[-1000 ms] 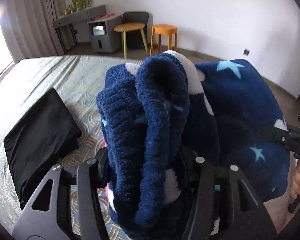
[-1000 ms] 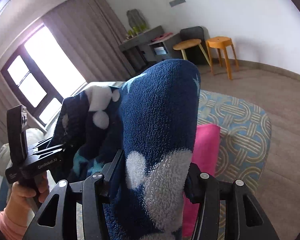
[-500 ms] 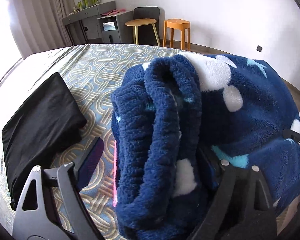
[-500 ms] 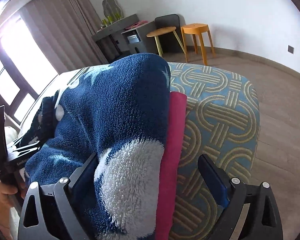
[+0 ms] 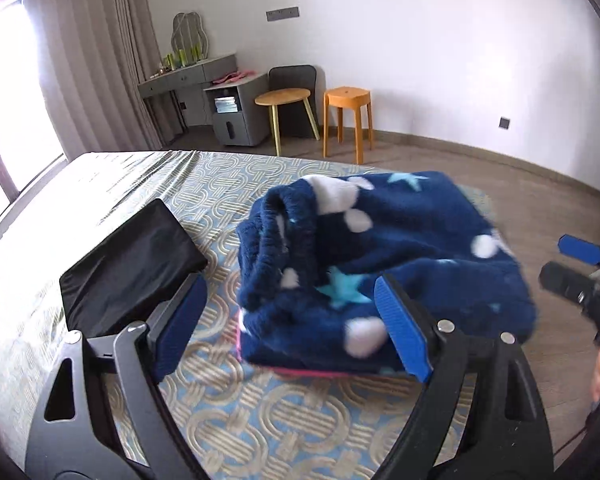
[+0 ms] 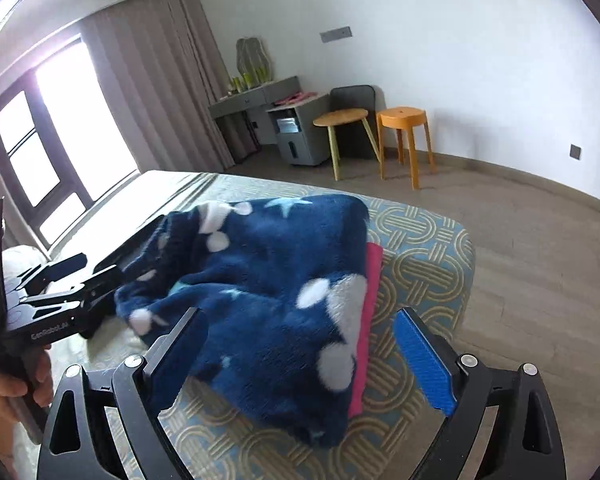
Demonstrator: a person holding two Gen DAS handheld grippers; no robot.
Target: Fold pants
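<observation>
The folded navy fleece pants [image 5: 384, 264] with white dots and teal stars lie on the patterned bed [image 5: 260, 412], on top of a folded pink garment [image 6: 370, 316] whose edge shows. In the right wrist view the pants [image 6: 268, 300] fill the centre. My left gripper [image 5: 288, 328] is open and empty, just in front of the pants. My right gripper [image 6: 300, 356] is open and empty, with its jaws on either side of the near edge of the pile, apart from it. Each gripper shows at the edge of the other's view.
A folded black garment [image 5: 132, 264] lies on the bed left of the pants. The bed corner [image 6: 456, 248] is just right of the pile, with wood floor beyond. A round side table [image 5: 284, 98], an orange stool [image 5: 348, 98] and a grey desk [image 5: 196, 76] stand by the far wall.
Both grippers held the pants up a second ago, then lowered them onto the pink garment, opened and pulled back. The pants now lie free on the bed.
</observation>
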